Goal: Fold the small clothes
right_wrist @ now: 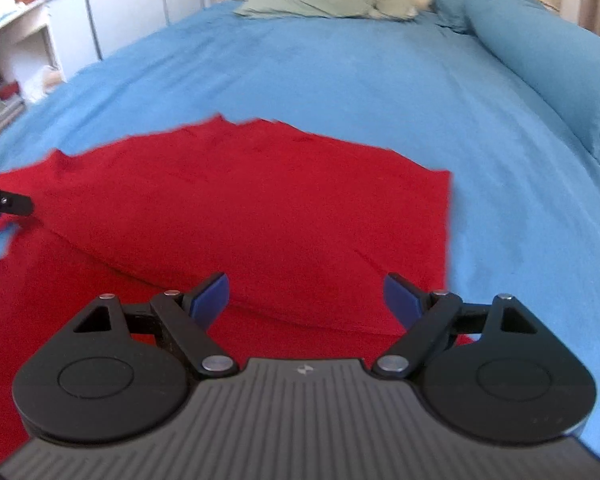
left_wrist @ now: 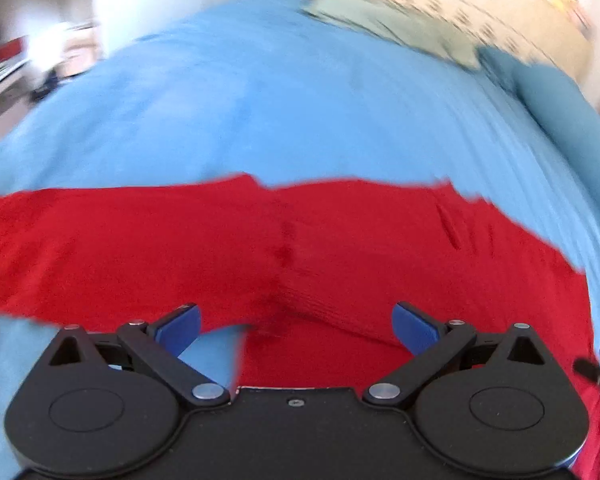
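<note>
Two hand-held tongs hover low over a red garment (right_wrist: 236, 216) spread on a bed with a blue sheet (right_wrist: 340, 80); judging by their placement, each sits at the near edge of the cloth to take a fresh hold for the next fold. Nearest in the right wrist view, the right tongs (right_wrist: 305, 300) are released, blue pads spread wide with only red fabric showing in the gap, nothing gripped. In the left wrist view the left tongs (left_wrist: 296, 326) are likewise spread and empty, red cloth and a sliver of blue sheet visible between the pads; that picture is blurred. The garment lies flat just beyond both tools, a soft ridge running across it at 6 o'clock where one layer appears to lie over another, so it looks partly folded. Its far edge is uneven, with a small notch toward 12 o'clock, and its right edge runs straight. Farther off, at 12 o'clock, a pale green pillow (right_wrist: 324, 2) rests by the headboard, and a blue bolster (right_wrist: 540, 52) lies at 2 o'clock
</note>
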Tool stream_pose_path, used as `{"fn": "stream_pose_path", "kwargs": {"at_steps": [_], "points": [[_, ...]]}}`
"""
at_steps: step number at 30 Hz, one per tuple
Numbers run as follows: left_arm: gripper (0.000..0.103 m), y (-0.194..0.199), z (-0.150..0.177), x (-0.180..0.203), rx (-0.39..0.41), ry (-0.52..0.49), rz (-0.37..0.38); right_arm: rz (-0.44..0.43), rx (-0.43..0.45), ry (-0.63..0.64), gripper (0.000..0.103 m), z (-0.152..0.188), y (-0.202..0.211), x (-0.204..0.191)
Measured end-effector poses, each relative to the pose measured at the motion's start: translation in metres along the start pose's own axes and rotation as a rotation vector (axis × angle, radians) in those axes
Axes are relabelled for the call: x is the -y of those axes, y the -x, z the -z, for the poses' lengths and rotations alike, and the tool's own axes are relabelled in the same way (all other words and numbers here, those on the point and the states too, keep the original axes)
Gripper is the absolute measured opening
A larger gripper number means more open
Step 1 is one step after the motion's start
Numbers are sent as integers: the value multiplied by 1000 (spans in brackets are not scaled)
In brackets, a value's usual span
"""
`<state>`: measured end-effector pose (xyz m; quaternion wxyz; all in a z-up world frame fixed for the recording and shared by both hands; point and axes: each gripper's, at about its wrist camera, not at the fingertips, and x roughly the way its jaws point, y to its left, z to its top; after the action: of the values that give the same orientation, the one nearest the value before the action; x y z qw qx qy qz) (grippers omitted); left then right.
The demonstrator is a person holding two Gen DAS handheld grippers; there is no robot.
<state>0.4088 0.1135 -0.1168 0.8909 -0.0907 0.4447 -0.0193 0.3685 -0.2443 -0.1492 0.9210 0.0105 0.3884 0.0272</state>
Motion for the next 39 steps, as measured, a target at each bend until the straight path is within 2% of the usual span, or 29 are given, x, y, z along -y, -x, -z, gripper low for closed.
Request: {"fn": "stream_pose_path", "kwargs": {"at_steps": [5, 9, 12, 15, 19, 21, 26, 29, 31, 33, 35, 39], "points": [[103, 33, 1, -71, 38, 190, -73, -67, -7, 1, 102, -13, 8, -42], [100, 49, 8, -143, 66, 357, -85, -105, -13, 8, 102, -17, 5, -80], [98, 62, 9, -189, 98, 430, -120, -124, -20, 5, 102, -18, -3, -108], [87, 63, 7, -233, 124, 489, -155, -127, -36, -11, 102, -19, -12, -136], [76, 52, 5, -283, 130, 587, -154, -77, -62, -47, 102, -15, -22, -170], [63, 45, 4, -306, 118, 606, -136, -48, -66, -63, 102, -14, -24, -188], [59, 31, -1, -328, 102, 608, -94, 21, -74, -77, 102, -18, -28, -230], [51, 28, -8, -340, 109, 610, -85, 48, -67, -95, 102, -22, -28, -249], [39, 26, -12, -347, 111, 606, -93, 60, -65, -115, 102, -25, -29, -258], [19, 25, -14, -351, 107, 604, -113, 64, -67, -139, 102, -28, -32, -264], [8, 24, -15, -353, 103, 599, -127, 67, -65, -150, 102, -31, -36, -268], [5, 28, -19, -343, 113, 537, -152, 77, -51, -152, 102, -35, -41, -268]]}}
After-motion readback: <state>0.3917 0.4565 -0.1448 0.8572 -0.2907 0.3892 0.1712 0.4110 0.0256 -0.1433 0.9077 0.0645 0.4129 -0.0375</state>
